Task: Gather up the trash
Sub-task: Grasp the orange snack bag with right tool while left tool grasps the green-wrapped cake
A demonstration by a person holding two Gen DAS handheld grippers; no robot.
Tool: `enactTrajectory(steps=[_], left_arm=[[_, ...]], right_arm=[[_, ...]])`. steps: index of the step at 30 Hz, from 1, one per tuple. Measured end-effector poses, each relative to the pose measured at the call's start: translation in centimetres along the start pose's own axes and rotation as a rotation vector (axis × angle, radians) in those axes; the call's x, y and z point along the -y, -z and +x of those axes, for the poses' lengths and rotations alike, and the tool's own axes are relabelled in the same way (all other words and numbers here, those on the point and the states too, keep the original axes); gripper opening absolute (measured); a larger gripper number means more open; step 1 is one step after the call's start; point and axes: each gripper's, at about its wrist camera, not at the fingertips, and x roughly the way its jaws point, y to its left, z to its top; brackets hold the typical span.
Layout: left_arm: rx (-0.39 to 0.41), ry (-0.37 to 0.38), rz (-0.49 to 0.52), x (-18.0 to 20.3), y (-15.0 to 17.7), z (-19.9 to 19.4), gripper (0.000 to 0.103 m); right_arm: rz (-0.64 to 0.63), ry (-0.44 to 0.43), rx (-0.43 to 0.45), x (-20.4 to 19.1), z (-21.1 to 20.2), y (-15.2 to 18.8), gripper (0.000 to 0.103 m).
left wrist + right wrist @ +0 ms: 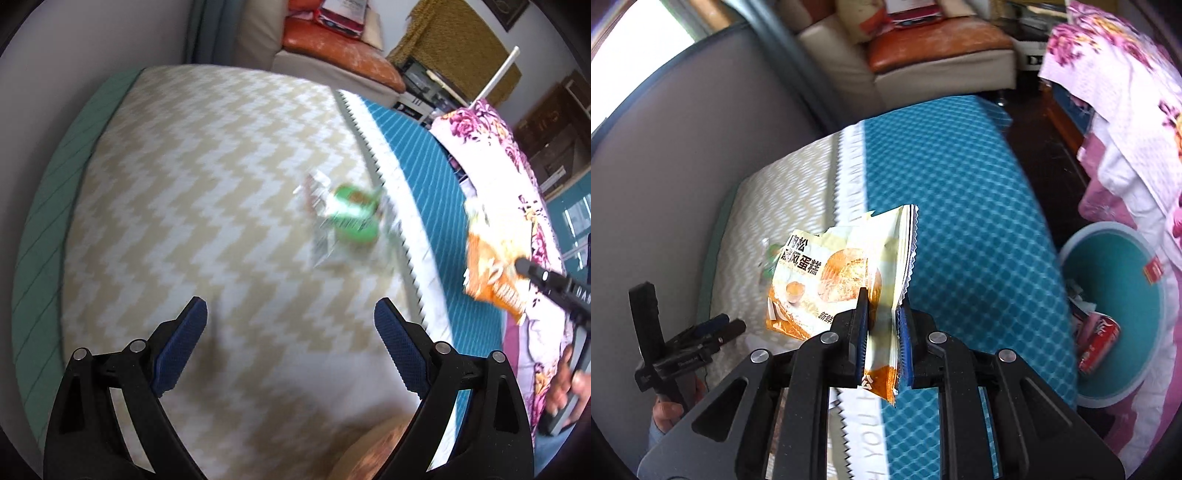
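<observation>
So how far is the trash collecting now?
Done: a red can and paper scraps already lie in the teal bin. In hand: the right tongs are shut on an orange cake wrapper. Left: the green wrapper on the cloth, with the left tongs open and empty.

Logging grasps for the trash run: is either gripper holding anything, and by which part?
The right gripper pinches the cake wrapper near its lower edge. The left gripper holds nothing.

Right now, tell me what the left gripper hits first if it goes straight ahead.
Likely the zigzag-patterned cover: the open left gripper points at bare cloth. The green wrapper lies ahead, slightly right; depth is unclear.
</observation>
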Motion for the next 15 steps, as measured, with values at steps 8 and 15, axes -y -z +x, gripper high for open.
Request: enactTrajectory(steps=[8, 15], left_arm=[[-0.013, -0.011, 0.049, 3.0, -2.9, 3.4, 0.092], [0.016, -0.073, 0.107, 4.6, -3.2, 5.0, 0.057]], right_arm=[[-0.020, 0.033, 0.006, 1.8, 0.7, -1.0, 0.014], [0.001, 0.038, -0.007, 3.3, 1.2, -1.3, 0.014]])
